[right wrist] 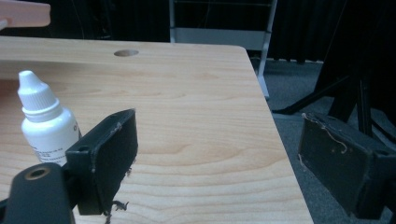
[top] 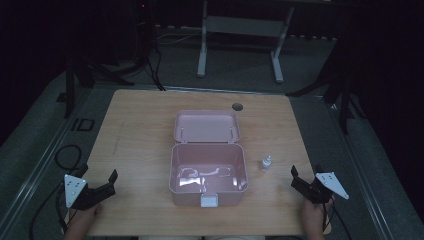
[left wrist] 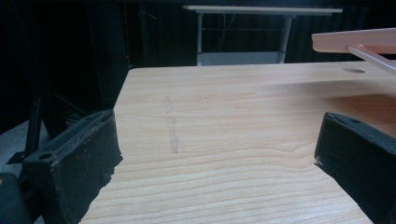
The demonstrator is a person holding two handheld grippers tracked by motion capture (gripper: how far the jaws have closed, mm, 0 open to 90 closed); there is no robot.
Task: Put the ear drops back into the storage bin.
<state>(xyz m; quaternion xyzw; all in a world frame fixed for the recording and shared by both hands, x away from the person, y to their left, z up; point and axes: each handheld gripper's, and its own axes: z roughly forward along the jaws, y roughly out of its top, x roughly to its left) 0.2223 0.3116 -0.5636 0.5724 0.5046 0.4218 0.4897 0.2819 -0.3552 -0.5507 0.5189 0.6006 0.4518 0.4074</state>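
A light wooden table [top: 140, 125] takes up the middle of the high view, with a round cable hole [top: 237, 106] near its far edge. At the table's centre sits a pink plastic box [top: 208, 175], its hinged lid [top: 206, 126] thrown back flat behind it and a white latch [top: 209, 200] on its near wall; the inside looks bare apart from glare. The left gripper [top: 99, 183] hovers over the near left corner of the table, well apart from the box, held by a hand [top: 80, 225] at the bottom edge. Its jaws stand wide apart with nothing but bare wood between them, as the left gripper view confirms. The right gripper [top: 306, 179] sits over the near right corner, jaws likewise spread wide and holding nothing. A small white dropper bottle [top: 265, 162] stands upright just right of the box, between it and the right gripper; in the right gripper view the bottle sits just beyond the left-hand jaw, not between the two.
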